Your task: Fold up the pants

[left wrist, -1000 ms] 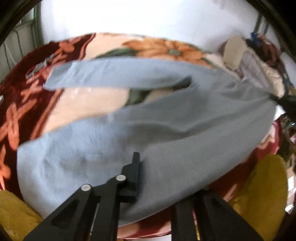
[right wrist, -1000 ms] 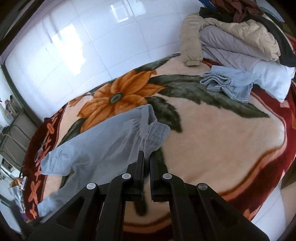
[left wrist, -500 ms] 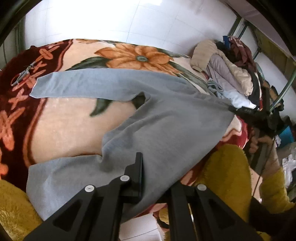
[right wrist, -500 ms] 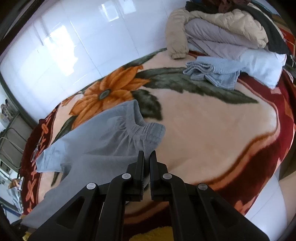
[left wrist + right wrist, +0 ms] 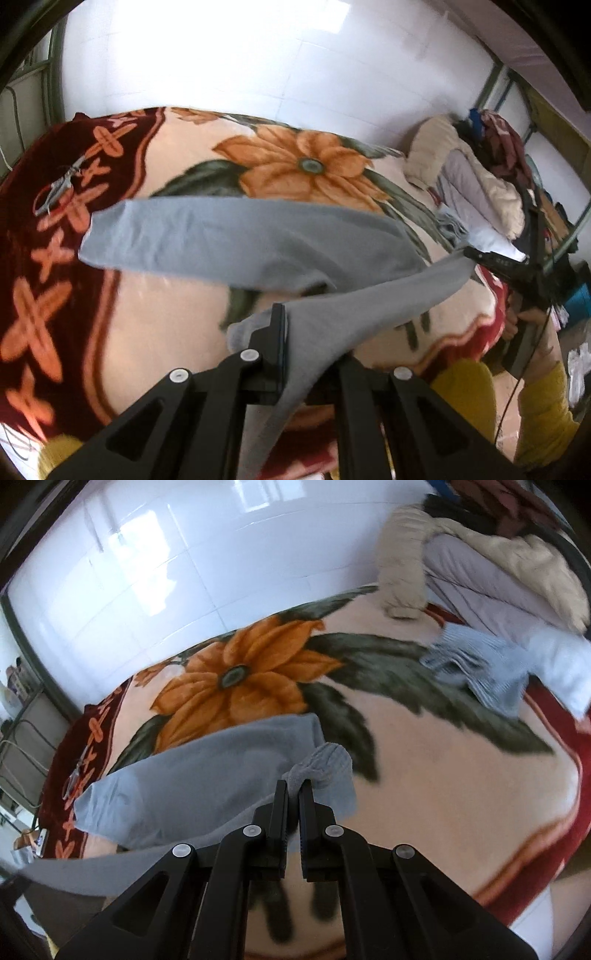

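Observation:
Light grey pants (image 5: 236, 240) lie partly on a floral blanket (image 5: 155, 332). My left gripper (image 5: 310, 332) is shut on one leg of the pants, which stretches taut and lifted toward my right gripper (image 5: 495, 262) at the right. The far leg lies flat across the blanket. In the right wrist view my right gripper (image 5: 293, 794) is shut on the gathered waistband (image 5: 321, 764), with the pants (image 5: 192, 775) trailing left. The left gripper's right finger is hidden behind the cloth.
A pile of clothes and bedding (image 5: 480, 561) sits at the bed's far right, with a folded blue-grey garment (image 5: 476, 672) beside it. A white tiled wall (image 5: 166, 572) runs behind the bed. Scissors (image 5: 55, 188) lie on the blanket's left edge.
Both grippers have lifted and pulled the pants up off the blanket. The near leg now hangs taut between them, and the view has tilted upward.

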